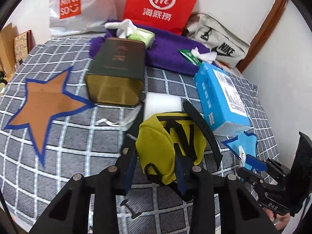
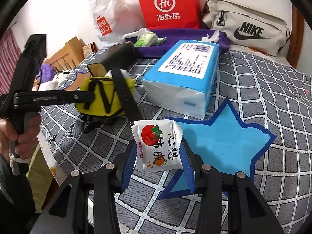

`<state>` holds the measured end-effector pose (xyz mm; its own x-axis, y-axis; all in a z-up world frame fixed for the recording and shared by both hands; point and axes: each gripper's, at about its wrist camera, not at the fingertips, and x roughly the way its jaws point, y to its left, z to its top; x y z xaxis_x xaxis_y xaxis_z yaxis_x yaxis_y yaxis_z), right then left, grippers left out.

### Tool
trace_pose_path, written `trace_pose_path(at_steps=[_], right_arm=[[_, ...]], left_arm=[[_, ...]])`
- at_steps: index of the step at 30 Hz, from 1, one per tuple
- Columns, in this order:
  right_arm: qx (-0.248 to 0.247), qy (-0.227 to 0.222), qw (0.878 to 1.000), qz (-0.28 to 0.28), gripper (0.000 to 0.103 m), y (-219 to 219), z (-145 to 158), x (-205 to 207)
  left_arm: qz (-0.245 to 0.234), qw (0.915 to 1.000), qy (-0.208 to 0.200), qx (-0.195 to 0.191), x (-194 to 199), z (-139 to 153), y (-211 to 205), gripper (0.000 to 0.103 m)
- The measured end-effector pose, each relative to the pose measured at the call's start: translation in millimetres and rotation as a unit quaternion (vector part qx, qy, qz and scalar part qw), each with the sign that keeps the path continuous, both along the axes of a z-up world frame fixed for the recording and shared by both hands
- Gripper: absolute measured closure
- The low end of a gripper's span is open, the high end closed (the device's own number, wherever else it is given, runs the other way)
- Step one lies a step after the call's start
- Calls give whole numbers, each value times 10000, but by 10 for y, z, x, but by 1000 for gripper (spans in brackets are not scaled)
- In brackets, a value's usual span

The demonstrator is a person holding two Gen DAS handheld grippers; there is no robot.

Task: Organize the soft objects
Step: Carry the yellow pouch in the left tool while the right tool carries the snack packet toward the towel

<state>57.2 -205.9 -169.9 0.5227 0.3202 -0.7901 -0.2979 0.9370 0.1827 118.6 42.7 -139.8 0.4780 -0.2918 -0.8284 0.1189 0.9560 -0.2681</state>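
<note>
While the left tongs sit pinched on the near end of the yellow pouch, their blue pads pressed into its fabric on both sides, the pouch rests on the checked bedspread at about 6 o'clock in the left wrist view, a black strap draped over it. To its left, at 9 o'clock, lies the brown star; at 12 o'clock a dark tin box lies flat, and behind it a purple towel carries small tissue packs. At 3 o'clock the blue tissue pack sits just beside the pouch. Moving right: the right tongs pinch a small white snack packet printed with a tomato, held clear of the bedspread. The blue star lies just right of it, at 3 o'clock in the right wrist view, its upper edge touching the tissue pack. Judgement: two sorting steps are under way at once, each soft item gripped but neither placed. The packet looks bound for the blue star; the next move calls for a short carry rightward, then a low release on the star's open middle. The pouch needs a clean lift that frees it from the strap; its target I cannot tell, possibly the brown star. Risk: the strap drags along.
</note>
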Motion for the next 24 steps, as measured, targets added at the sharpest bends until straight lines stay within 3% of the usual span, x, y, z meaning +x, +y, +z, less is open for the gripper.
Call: trace_pose_path(at_steps=[11, 24], right_arm=[[-61, 27, 10000, -27, 60, 17, 101, 33], [54, -48, 9997, -221, 62, -124, 333, 60]], left_arm=[[427, 9988, -224, -89, -83, 353, 364, 69], [478, 9979, -410, -116, -41, 642, 365, 69]])
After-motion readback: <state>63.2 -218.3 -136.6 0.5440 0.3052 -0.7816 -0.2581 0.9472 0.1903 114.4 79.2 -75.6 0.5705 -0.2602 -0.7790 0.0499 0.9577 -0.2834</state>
